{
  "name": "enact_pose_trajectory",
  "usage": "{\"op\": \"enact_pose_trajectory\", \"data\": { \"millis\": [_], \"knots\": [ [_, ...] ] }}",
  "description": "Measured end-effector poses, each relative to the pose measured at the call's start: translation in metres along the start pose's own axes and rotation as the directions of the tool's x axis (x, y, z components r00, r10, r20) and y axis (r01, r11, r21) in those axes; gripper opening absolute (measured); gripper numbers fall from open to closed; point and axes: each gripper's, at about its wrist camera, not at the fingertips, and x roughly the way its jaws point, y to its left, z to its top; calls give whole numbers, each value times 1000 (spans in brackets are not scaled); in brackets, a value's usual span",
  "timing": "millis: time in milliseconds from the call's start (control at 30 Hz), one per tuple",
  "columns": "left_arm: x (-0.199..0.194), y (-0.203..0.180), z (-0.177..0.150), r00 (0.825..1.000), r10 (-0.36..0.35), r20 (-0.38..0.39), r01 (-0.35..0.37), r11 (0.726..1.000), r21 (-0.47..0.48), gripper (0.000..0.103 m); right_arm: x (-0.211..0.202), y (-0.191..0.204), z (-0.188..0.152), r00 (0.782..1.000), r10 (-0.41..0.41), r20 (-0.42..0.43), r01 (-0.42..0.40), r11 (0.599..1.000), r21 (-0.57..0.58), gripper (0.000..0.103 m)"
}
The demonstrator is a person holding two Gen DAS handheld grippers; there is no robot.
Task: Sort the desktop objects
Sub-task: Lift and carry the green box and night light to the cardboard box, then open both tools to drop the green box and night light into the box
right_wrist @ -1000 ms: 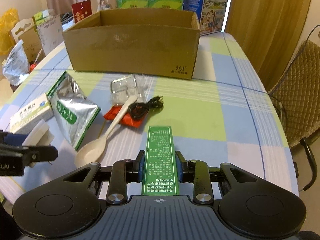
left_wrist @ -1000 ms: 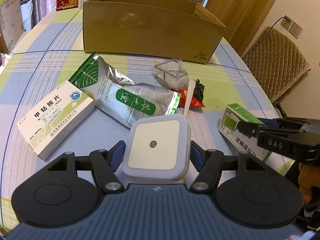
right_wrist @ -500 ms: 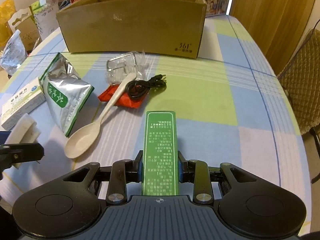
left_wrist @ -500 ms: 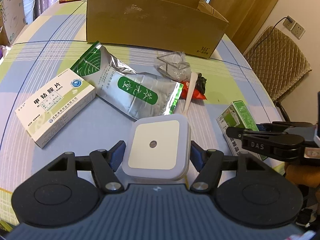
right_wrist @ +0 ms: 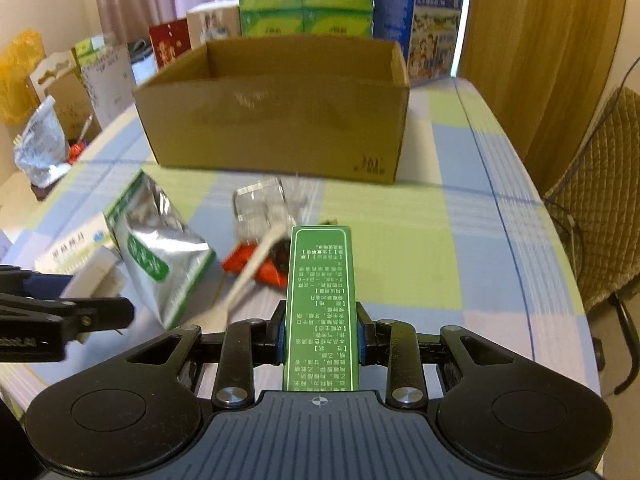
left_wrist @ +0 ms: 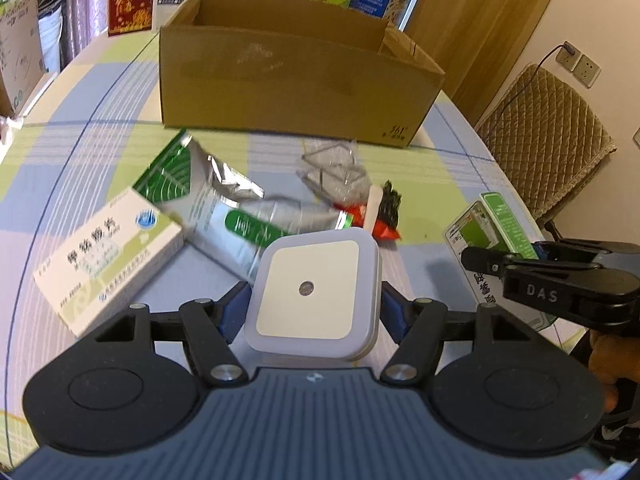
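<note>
Medicine box [left_wrist: 108, 256]: lay flat at the table's left, its corner touching the foil pouch [left_wrist: 224, 208].
Left gripper [left_wrist: 314, 306]: pinched a white square night light [left_wrist: 314, 292], held above the table.
Spoon [right_wrist: 250, 280]: rested across a red packet [right_wrist: 256, 266].
Right gripper [right_wrist: 320, 336]: clamped on a green carton [right_wrist: 320, 304], raised clear of the tablecloth.
Cardboard box [right_wrist: 276, 120]: stood open at the far side.

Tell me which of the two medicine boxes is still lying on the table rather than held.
The white box with the pale green stripe, lying flat beside the silver pouch. The green box is clamped in the right gripper.
</note>
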Motion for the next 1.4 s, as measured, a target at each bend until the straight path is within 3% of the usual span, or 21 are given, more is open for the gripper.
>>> {"op": "enact_pose_trajectory", "data": {
  "millis": [167, 267, 433, 733, 1000, 1400],
  "knots": [
    [-4, -6, 31, 1000, 5, 27, -6, 999, 40, 63, -7, -2, 34, 999, 37, 37, -38, 999, 13, 28],
    [-8, -9, 59, 998, 18, 55, -22, 997, 78, 63, -10, -11, 69, 996, 66, 65, -68, 997, 34, 28],
    [-13, -11, 115, 993, 43, 114, -58, 989, 138, 63, -11, -16, 139, 990, 53, 133, -50, 998, -23, 28],
    [10, -6, 213, 985, 64, 163, -93, 979, 179, 63, 33, -17, 224, 990, 43, 137, -34, 997, -70, 28],
    [51, 13, 255, 987, 80, 138, -106, 976, 188, 63, 83, -13, 250, 995, 30, 97, -21, 995, -97, 28],
    [107, 41, 260, 992, 95, 82, -106, 984, 144, 63, 136, -20, 265, 996, 62, 58, -60, 998, -36, 28]
  ]
}}
